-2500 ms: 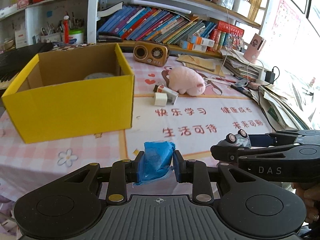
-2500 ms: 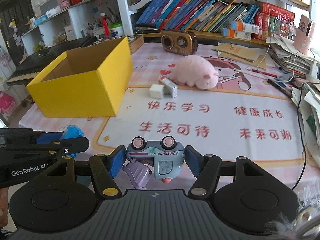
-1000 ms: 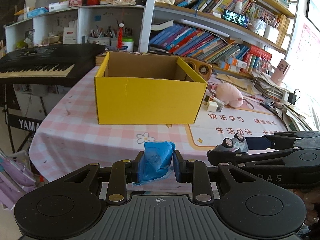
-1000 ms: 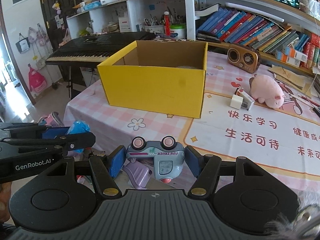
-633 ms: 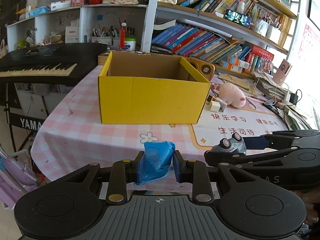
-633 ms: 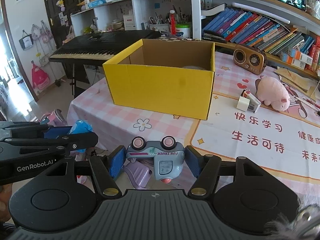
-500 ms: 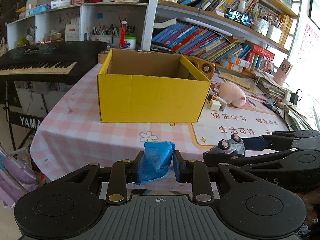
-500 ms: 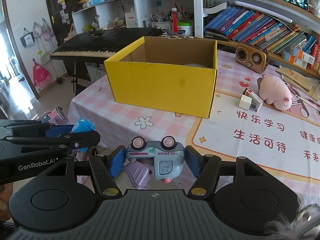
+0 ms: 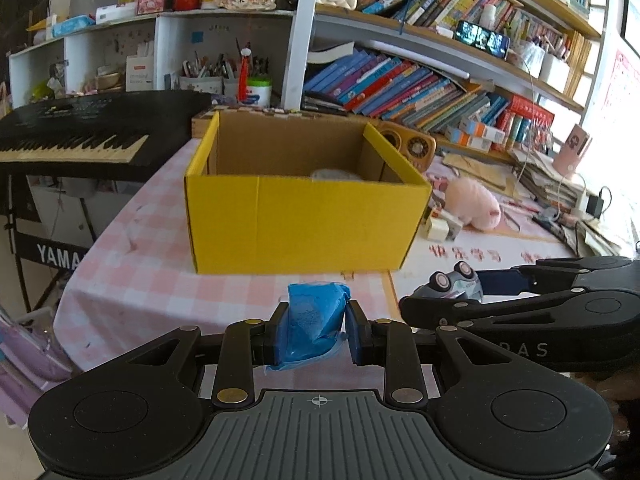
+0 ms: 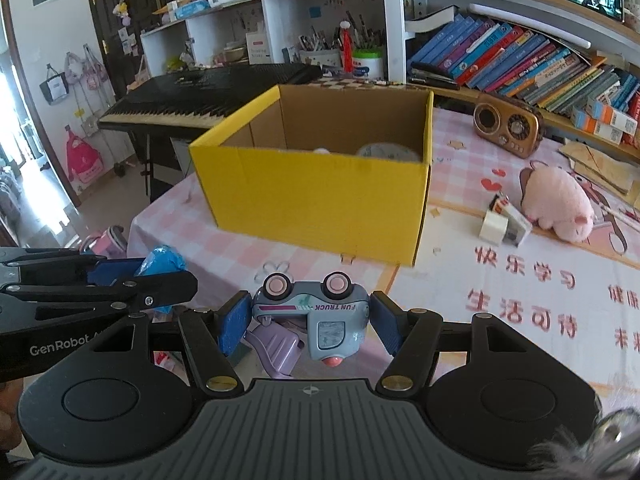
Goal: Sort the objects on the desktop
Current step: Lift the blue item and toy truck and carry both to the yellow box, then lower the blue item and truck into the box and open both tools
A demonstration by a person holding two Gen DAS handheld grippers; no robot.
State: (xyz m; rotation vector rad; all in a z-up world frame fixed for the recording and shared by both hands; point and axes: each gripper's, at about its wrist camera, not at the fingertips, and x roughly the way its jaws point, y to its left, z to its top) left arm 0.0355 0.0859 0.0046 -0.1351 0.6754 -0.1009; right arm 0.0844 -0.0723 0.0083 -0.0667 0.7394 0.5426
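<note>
Blue crumpled packet (image 9: 316,322) sits clamped in the left gripper (image 9: 314,334). The right gripper (image 10: 308,318) squeezes an upside-down toy truck (image 10: 316,312). Both hover before the open yellow box (image 9: 300,224) on the pink checked tablecloth (image 9: 132,280).

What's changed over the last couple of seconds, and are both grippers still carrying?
Both grippers swung away from the mat's lettering to face the yellow box head-on, and are now closing in on it. No grip changed: the left gripper still clamps the blue packet, the right gripper the upside-down toy truck. The pink plush pig lies where it was.
</note>
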